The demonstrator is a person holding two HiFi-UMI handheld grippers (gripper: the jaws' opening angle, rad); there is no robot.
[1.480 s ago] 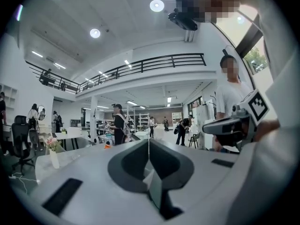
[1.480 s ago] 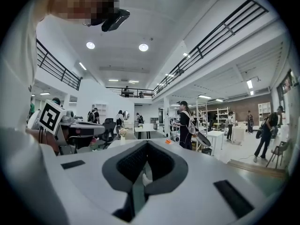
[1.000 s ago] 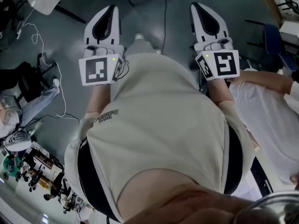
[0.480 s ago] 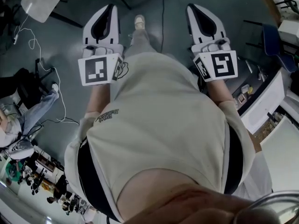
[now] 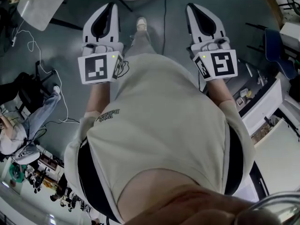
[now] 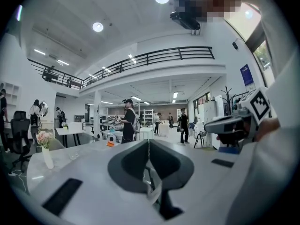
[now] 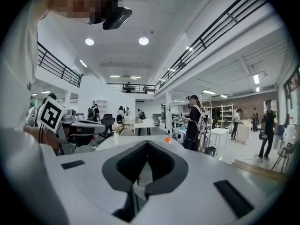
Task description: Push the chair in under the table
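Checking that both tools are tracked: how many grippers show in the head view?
2. The left gripper is at upper left and the right gripper at upper right. Both are shut and empty.

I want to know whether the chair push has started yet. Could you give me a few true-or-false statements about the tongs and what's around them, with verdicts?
1. Both tongs are shut and empty. True: the left tongs and right tongs have their jaws together with nothing between them.
2. The left tongs press on a chair back. False: they touch nothing and are held in the air above the floor.
3. A vase of flowers stands on a table in the left gripper view. True: the vase of flowers stands on a pale table.
4. The person wears a black shirt. False: the shirt is beige.
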